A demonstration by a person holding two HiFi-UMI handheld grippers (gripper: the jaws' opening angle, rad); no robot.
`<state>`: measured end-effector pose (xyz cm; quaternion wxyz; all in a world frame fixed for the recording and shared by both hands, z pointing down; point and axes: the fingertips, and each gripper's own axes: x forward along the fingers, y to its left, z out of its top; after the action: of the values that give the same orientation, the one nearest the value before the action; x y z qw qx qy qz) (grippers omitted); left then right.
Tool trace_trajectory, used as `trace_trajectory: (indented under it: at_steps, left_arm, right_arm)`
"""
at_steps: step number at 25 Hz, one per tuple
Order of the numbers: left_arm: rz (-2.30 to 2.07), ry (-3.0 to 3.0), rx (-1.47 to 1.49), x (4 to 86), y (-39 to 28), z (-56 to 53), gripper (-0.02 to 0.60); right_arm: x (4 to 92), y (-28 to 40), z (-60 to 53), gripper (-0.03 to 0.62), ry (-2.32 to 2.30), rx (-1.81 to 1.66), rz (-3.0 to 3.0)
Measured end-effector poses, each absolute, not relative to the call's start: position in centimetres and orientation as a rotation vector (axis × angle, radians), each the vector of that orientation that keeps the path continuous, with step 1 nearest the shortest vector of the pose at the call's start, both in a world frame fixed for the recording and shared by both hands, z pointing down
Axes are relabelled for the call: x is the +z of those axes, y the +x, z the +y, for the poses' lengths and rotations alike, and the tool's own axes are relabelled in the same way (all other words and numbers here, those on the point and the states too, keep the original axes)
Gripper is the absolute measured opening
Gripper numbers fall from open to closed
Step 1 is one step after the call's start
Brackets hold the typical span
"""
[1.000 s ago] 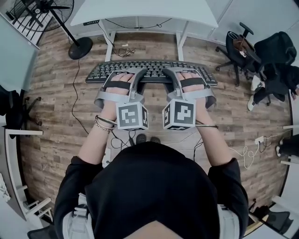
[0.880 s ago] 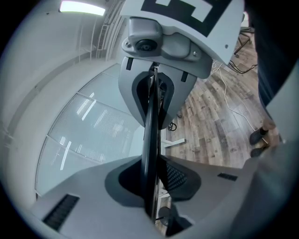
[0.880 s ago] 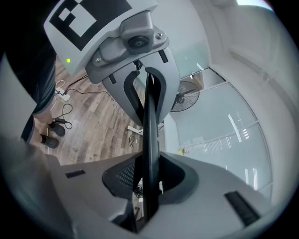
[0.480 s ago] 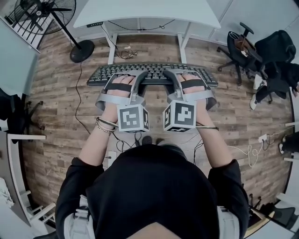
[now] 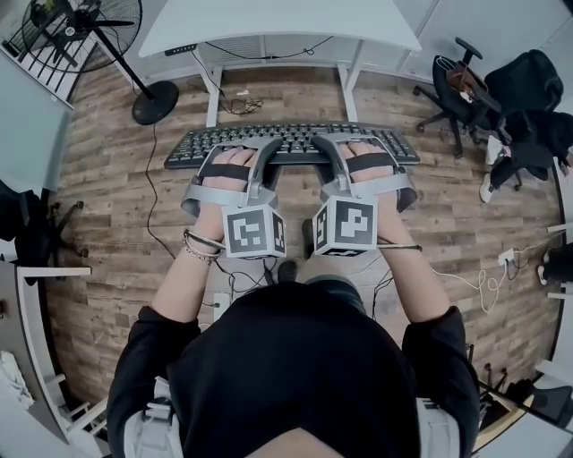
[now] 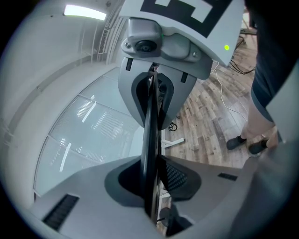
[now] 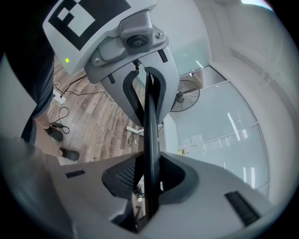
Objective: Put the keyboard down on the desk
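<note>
Black keyboard (image 5: 291,141), stiff and probably light plastic with a slick rim, spans ahead of both claws. Left claw (image 5: 266,154) and right claw (image 5: 328,154) each clamp its near edge, either side of middle. Tabletop (image 5: 277,25) lies beyond them.

1. The person's feet have shifted. Two dark shoes stood side by side just below the left gripper (image 5: 266,154) and the right gripper (image 5: 327,152). Now a single shoe (image 5: 286,271) shows there, and a light trouser leg (image 5: 336,268) has come forward under the right gripper.
2. The fan base (image 5: 155,101) has slid lower in the head view. The white power strip (image 5: 511,257) on the floor at the right has crept upward and outward.
3. The keyboard (image 5: 295,141) and both grippers sit slightly lower in the head view. The keyboard's left end has dropped more than its right.
</note>
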<state>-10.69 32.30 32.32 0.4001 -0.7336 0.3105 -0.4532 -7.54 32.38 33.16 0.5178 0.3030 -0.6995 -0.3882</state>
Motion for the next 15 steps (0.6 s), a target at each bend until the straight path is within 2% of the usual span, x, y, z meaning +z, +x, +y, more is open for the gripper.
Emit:
trace_trajectory:
  at_steps: [15]
  left_arm:
    - [0.813, -1.861, -1.120, 33.5, -10.4, 30.4, 0.103]
  right_arm:
    - [34.4, -7.3, 30.5, 0.091, 0.730, -0.956, -1.661]
